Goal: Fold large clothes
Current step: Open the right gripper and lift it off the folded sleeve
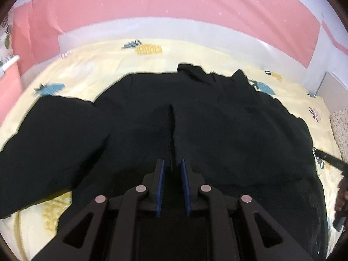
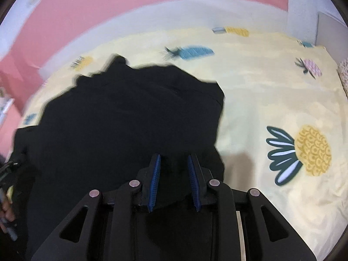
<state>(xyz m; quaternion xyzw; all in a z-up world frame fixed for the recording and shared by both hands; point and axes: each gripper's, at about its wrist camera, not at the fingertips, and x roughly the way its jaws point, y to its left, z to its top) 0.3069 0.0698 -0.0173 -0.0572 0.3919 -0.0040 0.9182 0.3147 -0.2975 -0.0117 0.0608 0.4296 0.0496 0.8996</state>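
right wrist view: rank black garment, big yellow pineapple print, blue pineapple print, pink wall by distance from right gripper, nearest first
1. black garment: between the fingers of the right gripper.
2. big yellow pineapple print: on the sheet, right of the gripper.
3. blue pineapple print: farther up the bed, past the garment.
4. pink wall: behind the bed.

You are in a bedroom at home: in front of you lies a bed (image 2: 271, 91) under a pale yellow sheet (image 1: 91, 65) printed with pineapples (image 2: 313, 150), a pink wall (image 1: 165, 2) stands behind it, and a white headboard (image 1: 195, 30) runs along its far edge
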